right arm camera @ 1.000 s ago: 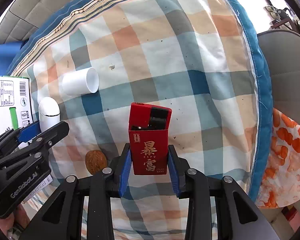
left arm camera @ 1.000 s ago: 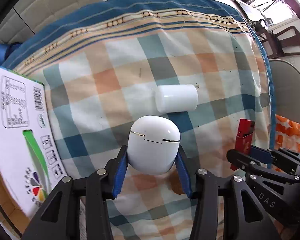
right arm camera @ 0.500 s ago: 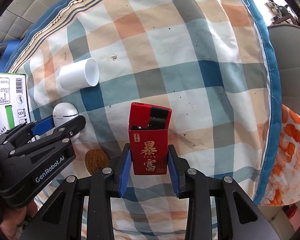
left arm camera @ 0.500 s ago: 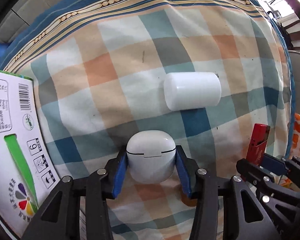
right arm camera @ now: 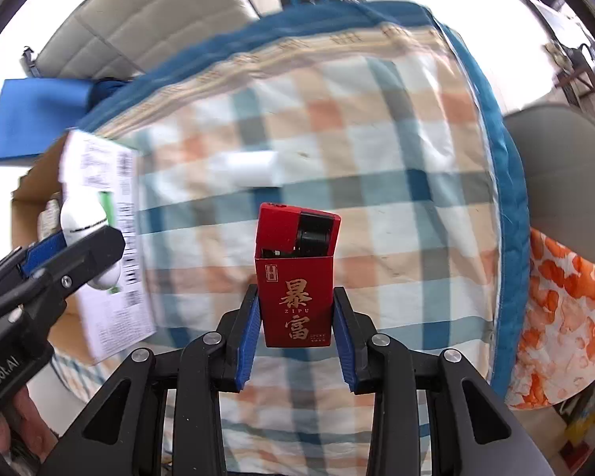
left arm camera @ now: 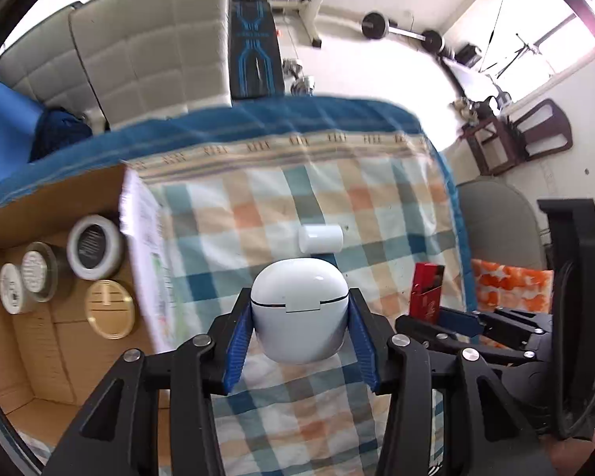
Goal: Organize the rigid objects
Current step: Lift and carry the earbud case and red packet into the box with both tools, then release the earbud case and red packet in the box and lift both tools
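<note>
A checked cloth in teal, orange and white covered the desk, with a padded bench and gym weights beyond it in a bright room.

Nearest to me, my left tongs were clenched on a white earbud case, their blue pads pressing its two sides, the case clear of the cloth. My right tongs gripped a red box with gold characters just as firmly, its lid tipped open at the top to show something black inside. Both things hung in the air above the cloth.

Off to the left of the earbud case stood an open cardboard box, its printed white flap upright on the near side. Inside it lay several round tins and jars, one of them gold-lidded, packed toward one corner with bare cardboard floor nearer to me. Farther out on the cloth a white cylinder lay on its side, untouched.

I judged this the carrying step, with two things lifted and bound for the box. The next move called for swinging the left tongs over the flap without clipping it, lowering the case onto the bare floor beside the tins, then releasing. The red box would need to stay upright so its loose lid spilled nothing.
</note>
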A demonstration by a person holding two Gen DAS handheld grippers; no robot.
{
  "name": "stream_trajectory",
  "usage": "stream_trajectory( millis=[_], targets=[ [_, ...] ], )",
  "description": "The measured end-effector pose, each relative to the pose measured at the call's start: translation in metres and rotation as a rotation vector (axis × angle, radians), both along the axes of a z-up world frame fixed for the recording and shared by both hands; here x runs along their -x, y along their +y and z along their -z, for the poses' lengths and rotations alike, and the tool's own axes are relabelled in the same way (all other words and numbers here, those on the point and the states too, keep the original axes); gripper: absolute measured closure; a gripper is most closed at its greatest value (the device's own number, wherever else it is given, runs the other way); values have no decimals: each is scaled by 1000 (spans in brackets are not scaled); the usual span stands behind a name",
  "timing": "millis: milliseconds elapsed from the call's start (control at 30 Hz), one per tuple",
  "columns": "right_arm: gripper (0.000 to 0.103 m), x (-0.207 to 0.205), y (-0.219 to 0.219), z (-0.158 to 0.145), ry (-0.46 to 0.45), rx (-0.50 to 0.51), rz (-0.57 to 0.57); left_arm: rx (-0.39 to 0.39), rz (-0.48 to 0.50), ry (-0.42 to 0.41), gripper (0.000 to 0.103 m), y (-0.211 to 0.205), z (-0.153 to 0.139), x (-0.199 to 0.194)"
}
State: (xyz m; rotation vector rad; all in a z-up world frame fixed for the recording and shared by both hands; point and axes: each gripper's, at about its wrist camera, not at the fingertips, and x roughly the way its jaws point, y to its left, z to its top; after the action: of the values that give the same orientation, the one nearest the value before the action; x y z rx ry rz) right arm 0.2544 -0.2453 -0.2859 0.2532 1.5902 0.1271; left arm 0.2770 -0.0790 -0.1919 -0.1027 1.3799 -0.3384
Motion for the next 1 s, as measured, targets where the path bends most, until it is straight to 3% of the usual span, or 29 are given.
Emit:
stream_trajectory(
  millis=[133, 333, 500, 667, 833, 1000],
  targets=[
    [66, -4, 54, -34, -57, -48, -76, -12, -47, -48, 60, 61, -28, -5],
    [66, -6, 154, -48, -76, -111, -187, -80, -167, -42, 60, 161, -4, -1],
    [66, -18, 246, -14, -38, -148, -245, -95, -269, 49, 60, 244, 34, 5],
    [66, -33, 316, 37, 27, -141, -269, -74, -316, 176, 60, 294, 97, -7],
    [66, -43, 351, 76, 66, -121, -272, -51, -319, 274, 60, 314, 146, -24],
    [66, -52, 364, 95, 62, -93, -255, -47, -290, 322, 60, 314, 175, -38]
  ],
)
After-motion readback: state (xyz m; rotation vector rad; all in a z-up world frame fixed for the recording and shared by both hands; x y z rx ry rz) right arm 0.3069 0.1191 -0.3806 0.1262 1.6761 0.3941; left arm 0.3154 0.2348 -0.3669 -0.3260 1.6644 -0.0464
